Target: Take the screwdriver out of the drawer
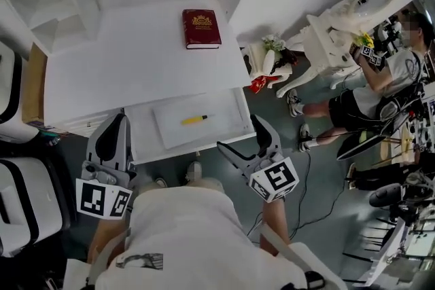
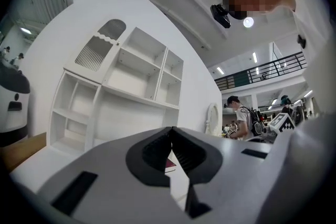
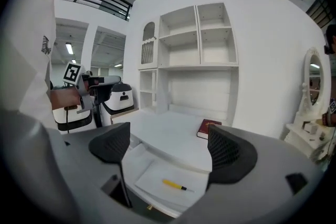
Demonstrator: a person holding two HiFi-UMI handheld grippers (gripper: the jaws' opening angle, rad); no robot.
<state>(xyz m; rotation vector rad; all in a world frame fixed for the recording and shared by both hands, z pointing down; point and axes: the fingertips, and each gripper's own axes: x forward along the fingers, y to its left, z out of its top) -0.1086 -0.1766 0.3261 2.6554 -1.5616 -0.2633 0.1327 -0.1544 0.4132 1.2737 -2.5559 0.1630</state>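
There is one screwdriver (image 1: 194, 119) (image 3: 174, 185), yellow-handled, one dark red book (image 1: 201, 28) (image 3: 208, 128) and two tools. The screwdriver lies flat on a white sheet (image 1: 204, 134) inside the single open drawer (image 1: 143, 138), which is pulled out from the near edge of the white bench (image 1: 122, 64); neither tool touches it. The book lies closed on the bench top, toward the far side and well apart from the drawer. The left tool (image 1: 119, 120) (image 2: 170, 150) is at the near left corner of the drawer, its jaws closed against each other with nothing between them. The right tool (image 1: 237, 131) (image 3: 170, 144) is at the near right corner of the drawer, its jaws spread wide and empty; in the right gripper view the screwdriver shows in the gap between them, farther off and lower down. One white shelf unit (image 3: 197, 34) stands at the far side of the bench. One other person (image 1: 380, 81) stands at the far right, well apart from the bench.
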